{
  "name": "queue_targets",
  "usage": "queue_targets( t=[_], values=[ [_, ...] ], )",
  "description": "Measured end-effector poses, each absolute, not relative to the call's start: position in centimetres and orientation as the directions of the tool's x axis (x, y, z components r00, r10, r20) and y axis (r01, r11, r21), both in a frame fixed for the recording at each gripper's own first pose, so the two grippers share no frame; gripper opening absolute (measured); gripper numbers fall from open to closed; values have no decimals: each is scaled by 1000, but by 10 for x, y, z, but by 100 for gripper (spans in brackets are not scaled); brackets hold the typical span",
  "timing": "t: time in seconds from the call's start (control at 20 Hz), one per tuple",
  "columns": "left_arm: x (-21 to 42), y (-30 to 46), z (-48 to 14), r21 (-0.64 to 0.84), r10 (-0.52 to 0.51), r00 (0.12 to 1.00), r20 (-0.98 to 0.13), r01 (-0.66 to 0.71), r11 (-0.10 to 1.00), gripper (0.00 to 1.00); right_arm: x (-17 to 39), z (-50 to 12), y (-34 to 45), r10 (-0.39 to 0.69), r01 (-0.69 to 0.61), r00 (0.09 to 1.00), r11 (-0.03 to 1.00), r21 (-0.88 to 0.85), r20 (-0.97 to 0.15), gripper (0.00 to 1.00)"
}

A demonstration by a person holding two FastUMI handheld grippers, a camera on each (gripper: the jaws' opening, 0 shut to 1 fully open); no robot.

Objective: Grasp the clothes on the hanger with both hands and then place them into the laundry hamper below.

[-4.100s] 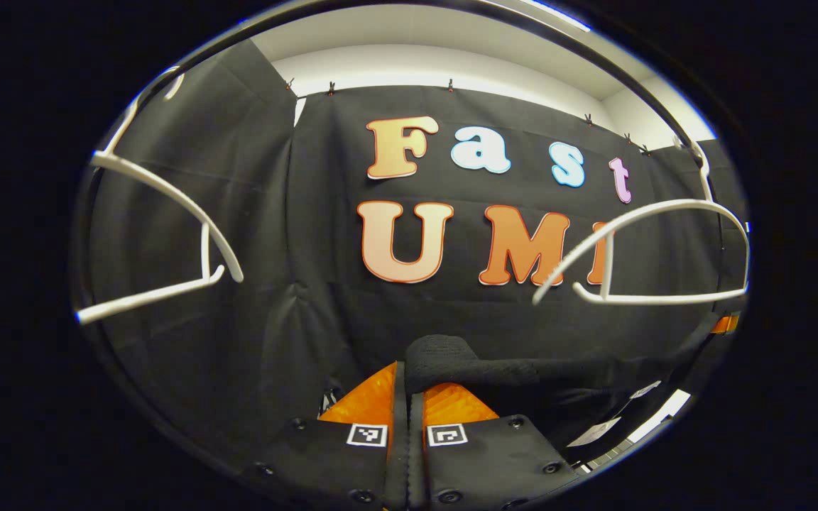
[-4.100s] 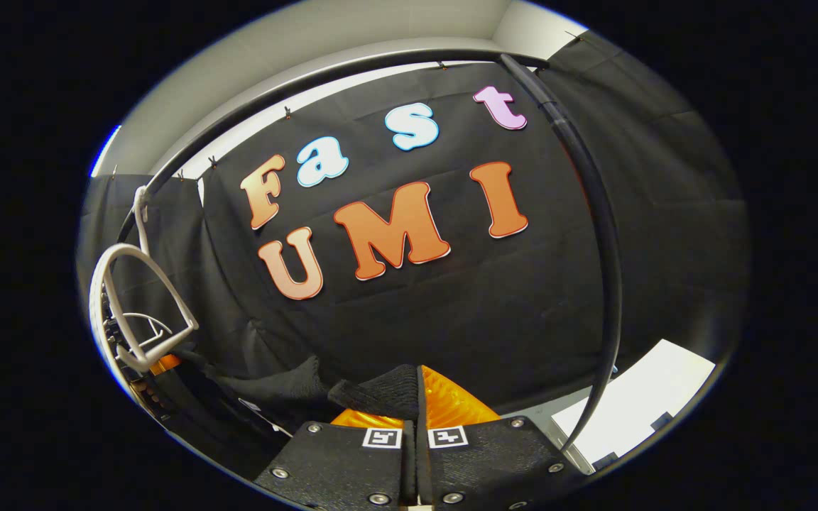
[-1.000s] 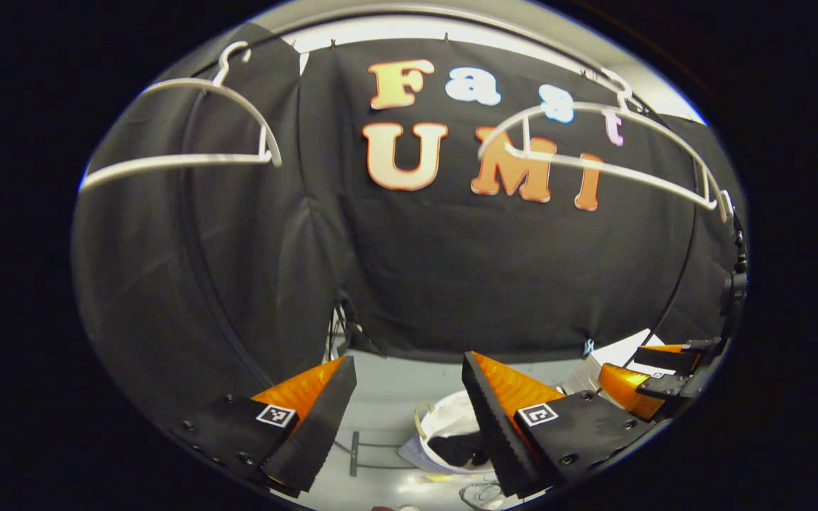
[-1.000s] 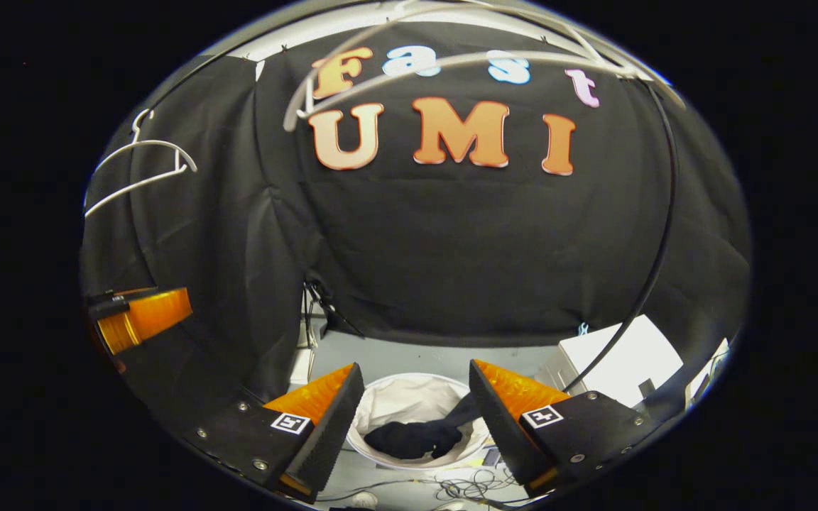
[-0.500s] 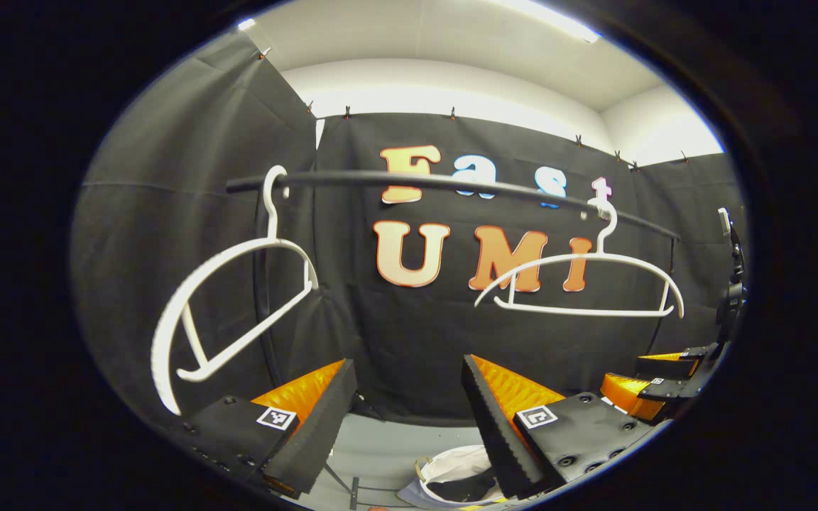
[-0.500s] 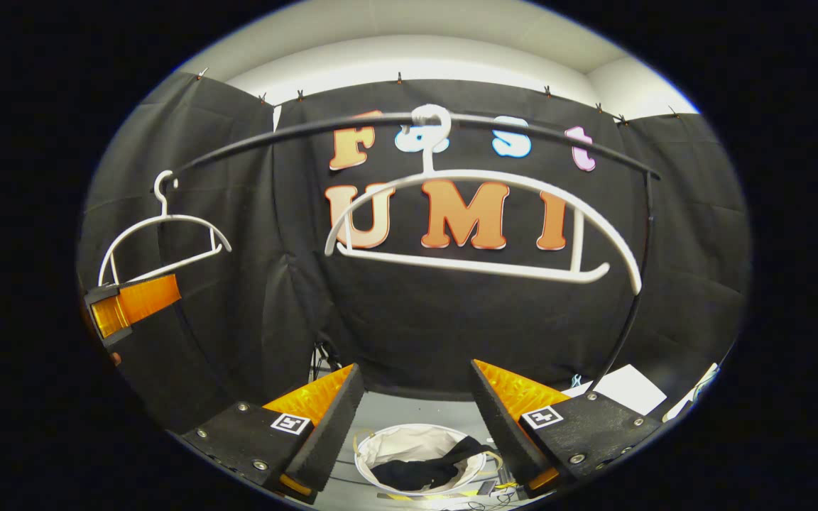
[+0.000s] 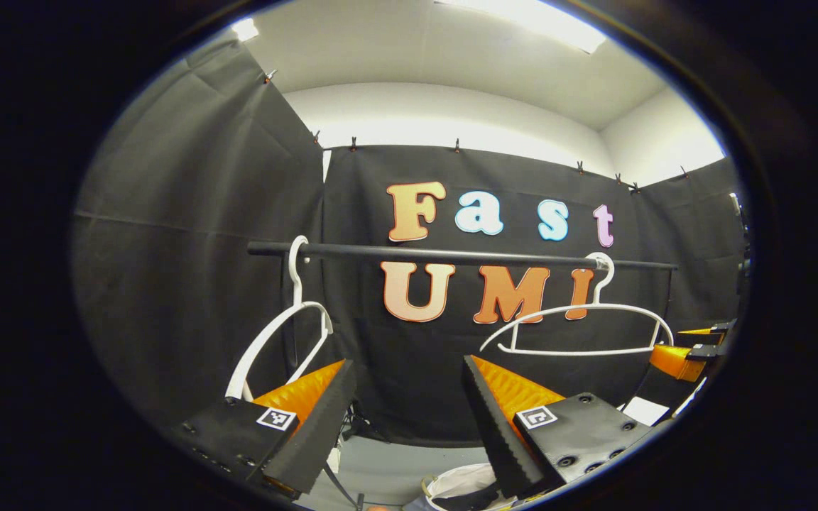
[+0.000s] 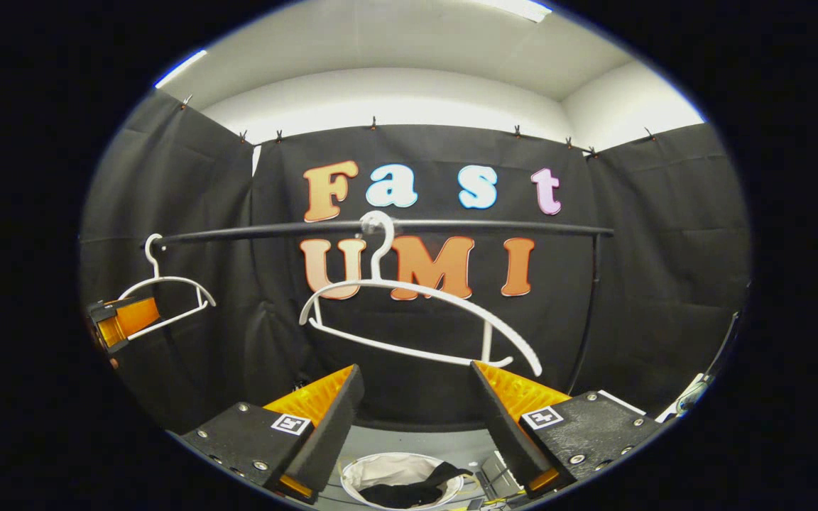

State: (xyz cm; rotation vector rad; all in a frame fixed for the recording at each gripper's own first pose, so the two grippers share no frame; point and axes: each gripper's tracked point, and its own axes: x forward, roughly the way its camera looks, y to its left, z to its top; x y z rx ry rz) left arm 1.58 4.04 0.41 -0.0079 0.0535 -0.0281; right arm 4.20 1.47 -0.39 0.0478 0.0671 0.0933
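Both grippers [image 8: 416, 415] gape; black clothes [image 8: 409, 491] crumpled in white hamper [image 8: 388, 470].

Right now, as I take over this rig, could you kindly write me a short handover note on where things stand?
Left gripper: open, empty. Right gripper: open, empty, raised above the hamper.
Two white hangers hang bare on the black rail.
The dark garment lies inside the white laundry hamper on the floor below.
Done: clothes off the hanger and in the hamper.
Left: nothing obvious; perhaps tuck in the part draped toward the rim.
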Motion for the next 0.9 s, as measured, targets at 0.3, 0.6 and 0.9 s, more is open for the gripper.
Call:
queue_targets(
  t=[0.3, 0.6, 0.9],
  values=[
    [23, 31, 8, 3, -46, 998, -51, 47, 999, 100, 39, -4, -2, 49, -46, 997, 997, 55, -57, 92],
    [28, 21, 4, 2, -63, 996, -61, 63, 998, 97, 38, -8, -6, 41, -38, 997, 998, 53, -64, 92],
    [34, 23, 1, 12, -54, 996, -67, 55, 998, 97, 41, -8, -4, 43, -39, 997, 997, 66, -65, 92]
  ],
)
